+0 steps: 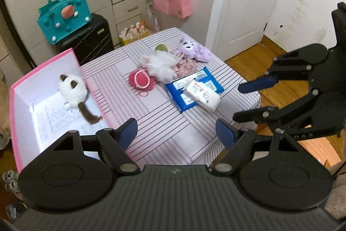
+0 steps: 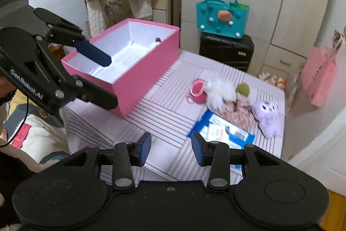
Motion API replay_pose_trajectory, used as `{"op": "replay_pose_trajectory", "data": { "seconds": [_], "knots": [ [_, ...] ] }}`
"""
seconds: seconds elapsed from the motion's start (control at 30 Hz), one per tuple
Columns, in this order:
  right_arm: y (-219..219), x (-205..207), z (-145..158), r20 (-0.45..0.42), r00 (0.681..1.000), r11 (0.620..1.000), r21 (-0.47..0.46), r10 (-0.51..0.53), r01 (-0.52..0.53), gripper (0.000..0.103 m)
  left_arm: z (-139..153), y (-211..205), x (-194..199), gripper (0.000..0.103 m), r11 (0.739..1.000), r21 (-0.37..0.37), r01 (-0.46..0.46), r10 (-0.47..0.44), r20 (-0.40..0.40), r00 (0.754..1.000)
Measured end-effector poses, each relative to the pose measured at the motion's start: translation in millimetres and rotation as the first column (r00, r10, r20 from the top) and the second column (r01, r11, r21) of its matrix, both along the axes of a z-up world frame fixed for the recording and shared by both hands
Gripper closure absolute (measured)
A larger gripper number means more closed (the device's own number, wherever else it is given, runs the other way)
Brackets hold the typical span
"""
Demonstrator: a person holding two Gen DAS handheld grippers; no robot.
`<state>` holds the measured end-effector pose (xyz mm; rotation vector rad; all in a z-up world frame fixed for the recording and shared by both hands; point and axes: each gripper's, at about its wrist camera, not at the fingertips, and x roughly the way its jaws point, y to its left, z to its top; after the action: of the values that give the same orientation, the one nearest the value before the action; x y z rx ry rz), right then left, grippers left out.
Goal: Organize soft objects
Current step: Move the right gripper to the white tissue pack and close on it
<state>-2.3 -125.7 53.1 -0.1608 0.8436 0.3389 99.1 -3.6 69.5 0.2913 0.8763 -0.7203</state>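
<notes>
Starting at the left: the pink box [image 1: 43, 79] sits open on the striped surface [image 1: 164, 122], and one toy is already home, a white plush cat with brown ears and tail [image 1: 74, 93] lying inside against the near wall. That looks like the only item put away so far.

Moving right, the pile is waiting in the middle of the surface: a pink round pouch [image 1: 140, 80], a fluffy white plush [image 1: 160, 65] touching it, a green ball [image 1: 161, 47] behind, a floral fabric piece [image 1: 187, 67], and a purple plush [image 1: 192, 49] at the far edge. Nearer lies a blue packet [image 1: 191, 88] with a white tissue pack [image 1: 203, 95] resting on top.

Now the claws. The left claw [image 1: 176, 133] hangs wide and empty beside the box. The right claw [image 2: 170, 148] is narrower, also empty, hovering short of the blue packet.

So my read: early going, one in, most of the pile left.
</notes>
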Motion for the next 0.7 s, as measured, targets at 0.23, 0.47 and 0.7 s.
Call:
{"op": "replay_pose_trajectory", "data": {
  "seconds": [0.23,0.47,0.7],
  "knots": [
    [-25,5,-33,-0.032,0.999,1.000,0.002,-0.009,0.009,0.055,-24,-25,5,0.024,0.999,-0.043,0.011,-0.011,0.000,1.000],
    [-43,25,-66,-0.047,0.999,1.000,0.010,-0.007,0.007,0.053,-54,-42,20,0.026,0.997,-0.066,-0.031,0.032,0.019,0.999],
    [-56,43,-94,-0.014,1.000,1.000,0.018,-0.021,0.022,0.052,-80,-64,43,0.027,0.995,-0.084,-0.054,0.054,0.005,0.999]
  ]
}}
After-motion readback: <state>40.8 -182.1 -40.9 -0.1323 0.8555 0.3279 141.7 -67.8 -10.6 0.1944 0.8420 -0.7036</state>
